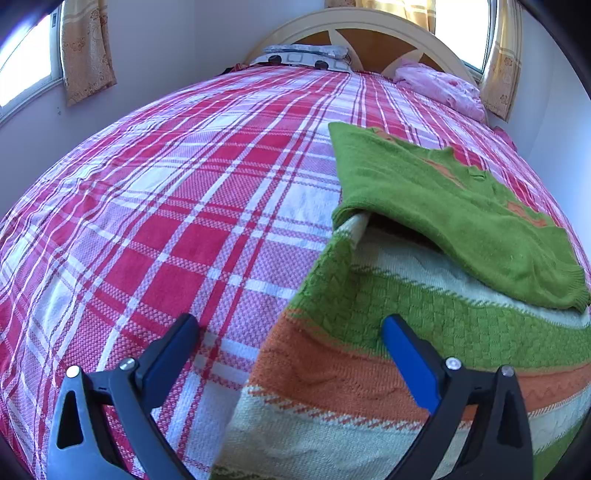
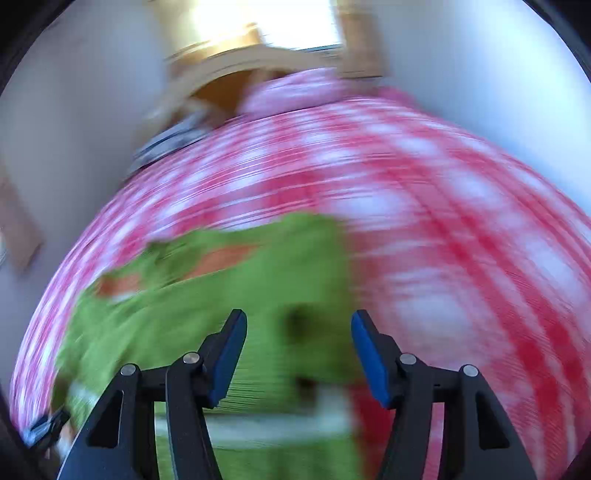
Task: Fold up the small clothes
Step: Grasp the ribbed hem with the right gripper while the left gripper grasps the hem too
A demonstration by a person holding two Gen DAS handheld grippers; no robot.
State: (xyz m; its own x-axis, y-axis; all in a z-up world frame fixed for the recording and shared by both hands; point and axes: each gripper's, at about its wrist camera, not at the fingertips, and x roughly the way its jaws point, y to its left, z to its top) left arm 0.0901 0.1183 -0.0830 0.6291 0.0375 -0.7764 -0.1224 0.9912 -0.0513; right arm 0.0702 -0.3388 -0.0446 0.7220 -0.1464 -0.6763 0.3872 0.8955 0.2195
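A small knit sweater (image 1: 406, 332) with green, orange and cream bands lies on the red plaid bedspread (image 1: 166, 221). A plain green part (image 1: 443, 206) is folded over its top. My left gripper (image 1: 291, 332) is open and empty, hovering over the sweater's left edge. The right wrist view is motion-blurred. There my right gripper (image 2: 299, 339) is open and empty above the green sweater (image 2: 229, 295).
A wooden headboard (image 1: 369, 29) stands at the far end, with a patterned pillow (image 1: 306, 55) and a pink bundle of cloth (image 1: 443, 88) in front of it. Curtained windows (image 1: 22, 66) and walls flank the bed.
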